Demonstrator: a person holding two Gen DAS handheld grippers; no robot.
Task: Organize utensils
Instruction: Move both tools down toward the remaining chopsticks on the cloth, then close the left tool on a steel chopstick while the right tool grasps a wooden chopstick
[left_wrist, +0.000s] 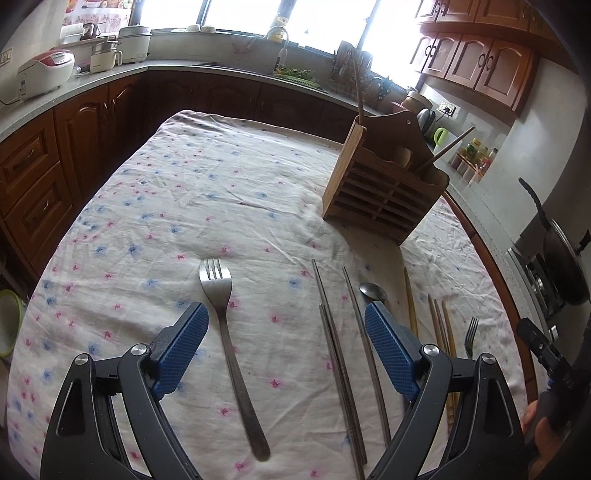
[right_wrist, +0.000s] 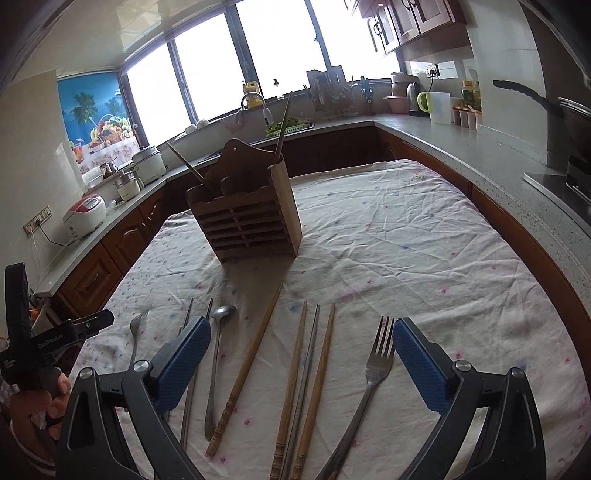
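Clearly both grippers, left gripper (left_wrist: 286, 354) and right gripper (right_wrist: 301, 360), hover with fingers apart and empty over forks, chopsticks (right_wrist: 295, 387) and a spoon (right_wrist: 218, 354) lying flat on the tabletop (right_wrist: 424, 240). The wooden holder (right_wrist: 245, 221) stands beyond them. Thin metal chopsticks (left_wrist: 338, 354) lie close together, so a pinch could probably slip or catch two.

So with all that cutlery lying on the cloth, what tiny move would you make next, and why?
Probably lower the left gripper onto the fork and close on its handle. Its jaws stand open with the fork lying loose between them, and the wooden holder already has two chopsticks standing in it. The right gripper is open too, holding nothing.
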